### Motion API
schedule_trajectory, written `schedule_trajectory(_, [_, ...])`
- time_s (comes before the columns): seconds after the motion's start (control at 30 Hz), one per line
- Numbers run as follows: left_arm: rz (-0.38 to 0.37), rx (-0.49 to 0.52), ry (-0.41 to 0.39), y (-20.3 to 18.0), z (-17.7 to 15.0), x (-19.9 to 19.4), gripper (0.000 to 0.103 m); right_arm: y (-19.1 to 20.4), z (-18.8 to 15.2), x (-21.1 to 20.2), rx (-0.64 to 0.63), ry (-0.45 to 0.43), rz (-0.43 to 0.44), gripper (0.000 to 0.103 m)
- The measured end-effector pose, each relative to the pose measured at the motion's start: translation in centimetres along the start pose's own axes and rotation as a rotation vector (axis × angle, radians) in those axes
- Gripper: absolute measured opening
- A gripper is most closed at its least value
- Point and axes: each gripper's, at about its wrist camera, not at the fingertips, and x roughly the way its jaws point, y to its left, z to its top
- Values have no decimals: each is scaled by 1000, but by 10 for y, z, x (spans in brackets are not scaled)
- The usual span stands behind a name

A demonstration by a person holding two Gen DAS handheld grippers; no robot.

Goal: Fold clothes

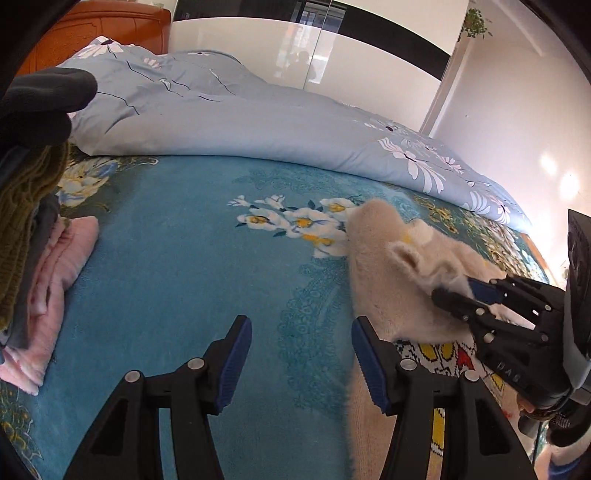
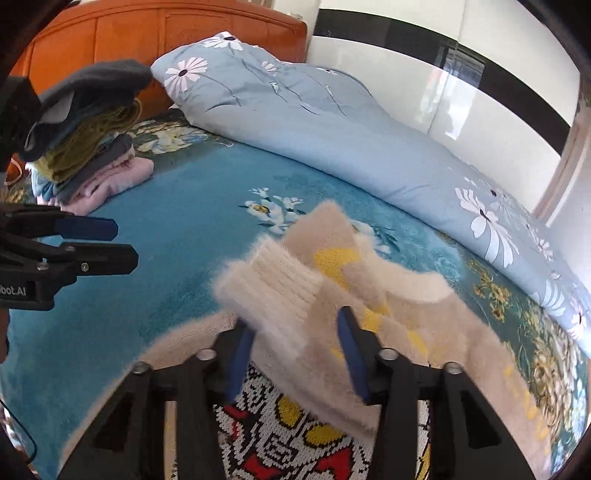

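A fuzzy cream sweater (image 2: 424,314) with a red, yellow and black knit pattern lies on the blue floral blanket (image 2: 177,229). One sleeve (image 2: 280,295) is folded back over it, its ribbed cuff raised and blurred. My right gripper (image 2: 295,354) is open, and the sleeve lies between its wide-apart blue-padded fingers. The left wrist view shows the sweater (image 1: 373,258) at the right, with the right gripper (image 1: 458,295) at the sleeve. My left gripper (image 1: 301,363) is open over bare blanket just left of the sweater's edge, holding nothing. The left gripper (image 2: 110,243) also shows at the left edge of the right wrist view.
A stack of folded clothes (image 2: 92,147), pink at the bottom and dark on top, sits at the far left of the bed. A light blue floral duvet (image 2: 332,129) lies bunched along the back. An orange headboard (image 2: 147,29) stands behind it, next to glossy wardrobe doors.
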Motion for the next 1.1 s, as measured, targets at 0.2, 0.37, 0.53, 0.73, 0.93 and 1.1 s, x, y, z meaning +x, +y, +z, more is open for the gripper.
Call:
schedule_trajectory(0.2, [-165,24,13,-18,35,36,66,-77,6,-66,321,-151,41,11])
schedule_trajectory(0.37, [-147,-8,74,-20,63,87,68,-133,-6,-138,503,-364,10,11])
schedule_trajectory(0.53, [-190,-127,128,1,64,112,70,-169,-38,-135,579,-347,15,11])
schedule_trajectory(0.73, [-201,-183,122,9,56,116,30,-201,-97,-72,766,-185,108,11])
schedule_trajectory(0.93, [-219,-200,58,24,58,95,26,-205,-94,-65,764,-215,167,11])
schedule_trajectory(1.1, [-157,-217,129,40,50,119,27,-220,-98,-22,830,-87,168,11])
